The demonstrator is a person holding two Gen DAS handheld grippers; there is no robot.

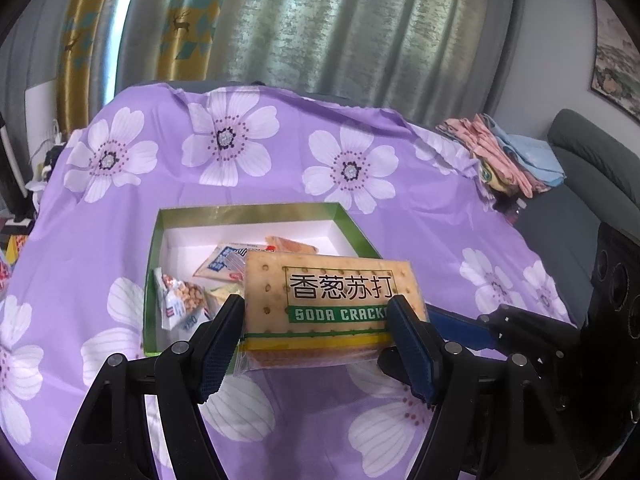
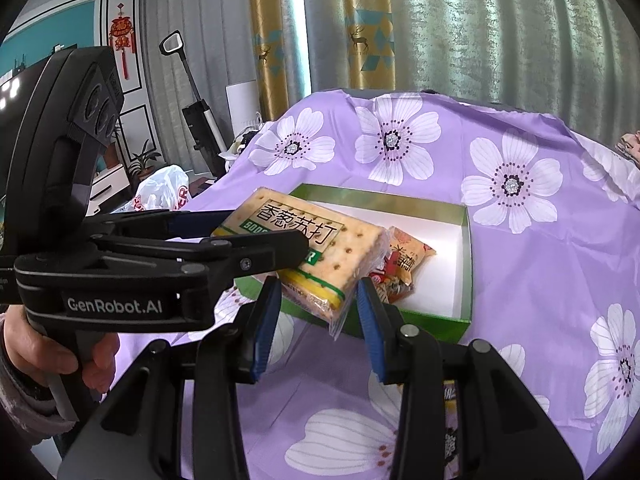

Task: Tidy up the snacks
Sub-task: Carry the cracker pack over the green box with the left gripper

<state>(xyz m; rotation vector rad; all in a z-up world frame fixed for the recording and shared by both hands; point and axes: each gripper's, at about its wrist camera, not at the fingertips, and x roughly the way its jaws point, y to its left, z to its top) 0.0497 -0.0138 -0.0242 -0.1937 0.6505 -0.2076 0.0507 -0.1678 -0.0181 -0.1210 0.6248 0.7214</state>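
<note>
Crackers first: the soda cracker packet (image 1: 328,304) is clamped between the two blue pads of the left gripper (image 1: 316,330), one pad on each short side, so the jaws stand about half open around it. The packet is held up in the air, above the near edge of the green box (image 1: 248,211), with its printed face turned toward the left wrist camera. In the right wrist view the same packet (image 2: 320,248) is seen tilted, its clear plastic end hanging down toward the near wall of the box (image 2: 466,264).

The right gripper (image 2: 316,326) has nothing between its pads. Its jaws are only partly open, and they hover near the low corner of the packet without touching it, as far as I can tell. In the left wrist view a part of the right gripper (image 1: 460,326) shows just to the right of the packet.

The box lies on a table covered by a purple cloth with white flowers (image 1: 280,152). Inside the box, on its white floor, there are several small snack bags: a white bag of nuts (image 1: 182,302) at the near left, a blue and white sachet (image 1: 224,262) further in, and an orange bag (image 2: 408,258) at the right of the packet.

A person's hand (image 2: 60,356) holds the handle of the left gripper at the near left. At the far right corner of the table lies a pile of folded cloths (image 1: 508,156). Curtains (image 1: 320,20) hang behind the table.
</note>
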